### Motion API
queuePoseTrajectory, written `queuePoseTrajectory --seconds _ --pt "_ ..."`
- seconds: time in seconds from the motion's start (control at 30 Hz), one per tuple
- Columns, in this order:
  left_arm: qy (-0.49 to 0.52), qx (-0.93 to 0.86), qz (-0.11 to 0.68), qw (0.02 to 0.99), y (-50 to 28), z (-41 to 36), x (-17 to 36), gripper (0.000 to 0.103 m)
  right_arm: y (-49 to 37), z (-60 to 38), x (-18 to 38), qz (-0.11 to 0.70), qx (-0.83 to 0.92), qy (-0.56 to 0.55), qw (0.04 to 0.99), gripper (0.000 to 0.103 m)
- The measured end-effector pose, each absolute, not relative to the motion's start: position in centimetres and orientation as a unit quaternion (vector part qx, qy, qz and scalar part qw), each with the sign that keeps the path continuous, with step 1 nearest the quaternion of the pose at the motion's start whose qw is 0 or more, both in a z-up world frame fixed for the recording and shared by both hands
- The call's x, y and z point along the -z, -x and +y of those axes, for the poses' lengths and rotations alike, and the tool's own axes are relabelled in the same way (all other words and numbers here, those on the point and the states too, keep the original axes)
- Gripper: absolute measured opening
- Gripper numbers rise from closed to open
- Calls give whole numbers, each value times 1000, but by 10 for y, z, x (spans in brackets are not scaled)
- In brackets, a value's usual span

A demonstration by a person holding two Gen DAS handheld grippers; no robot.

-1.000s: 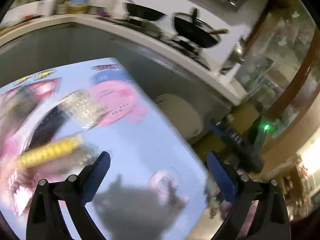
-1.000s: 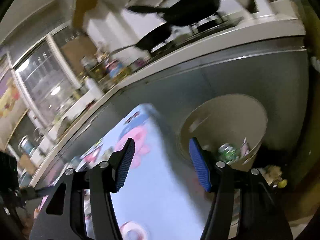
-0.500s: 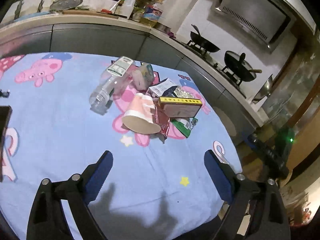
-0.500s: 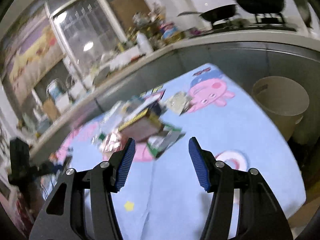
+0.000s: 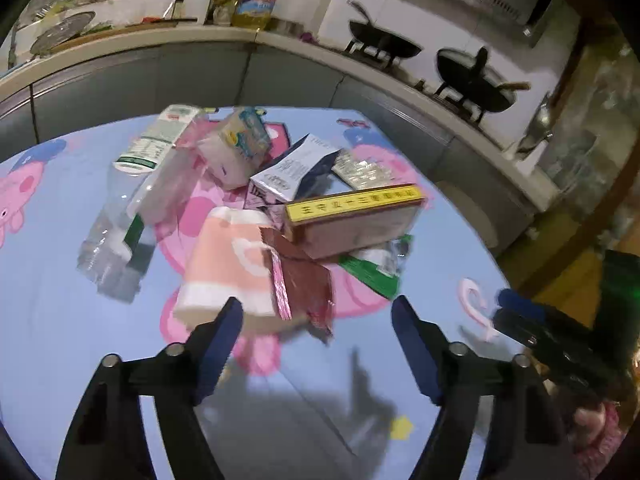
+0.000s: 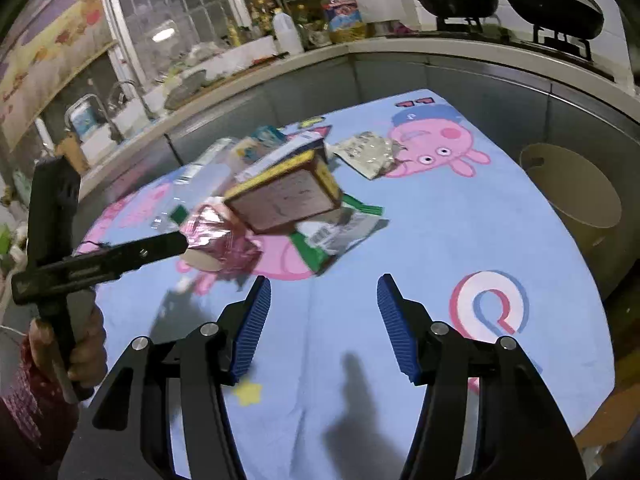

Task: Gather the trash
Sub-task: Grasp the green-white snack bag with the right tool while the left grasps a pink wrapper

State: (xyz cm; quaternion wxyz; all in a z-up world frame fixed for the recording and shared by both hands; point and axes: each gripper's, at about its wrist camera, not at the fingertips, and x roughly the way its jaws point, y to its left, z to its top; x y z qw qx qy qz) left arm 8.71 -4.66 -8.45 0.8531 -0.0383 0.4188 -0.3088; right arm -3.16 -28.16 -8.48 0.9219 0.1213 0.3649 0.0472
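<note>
Mid-table on the blue cartoon cloth (image 6: 460, 240) lies a trash heap: a clear crushed bottle (image 5: 120, 216), pink cup (image 5: 228, 264), yellow-edged box (image 5: 352, 216), foil wrappers, with both the left gripper (image 5: 316, 344) and right gripper (image 6: 324, 320) spread, holding nothing, a beige bin (image 6: 572, 192) beside the table.
</note>
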Motion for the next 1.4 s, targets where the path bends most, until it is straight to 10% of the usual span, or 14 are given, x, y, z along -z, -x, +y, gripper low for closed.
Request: queuePoseTrajectory --seconds 0.17,0.23,0.9,1.13,1.4 --pt "36 325 437 838 -101 -63 96 44 -9 -289 103 393 -41 -119 911 56" --pt "19 331 446 832 -103 -74 99 5 -26 -299 106 395 -43 -141 907 56" --pt "90 389 459 794 -51 -60 70 4 -82 -263 144 400 -71 -92 909 80" --pt "84 384 472 789 -57 -79 75 4 -75 -281 146 393 -47 -39 918 4" --pt "52 436 475 763 -61 -145 74 4 -24 -382 139 369 3 -142 918 3"
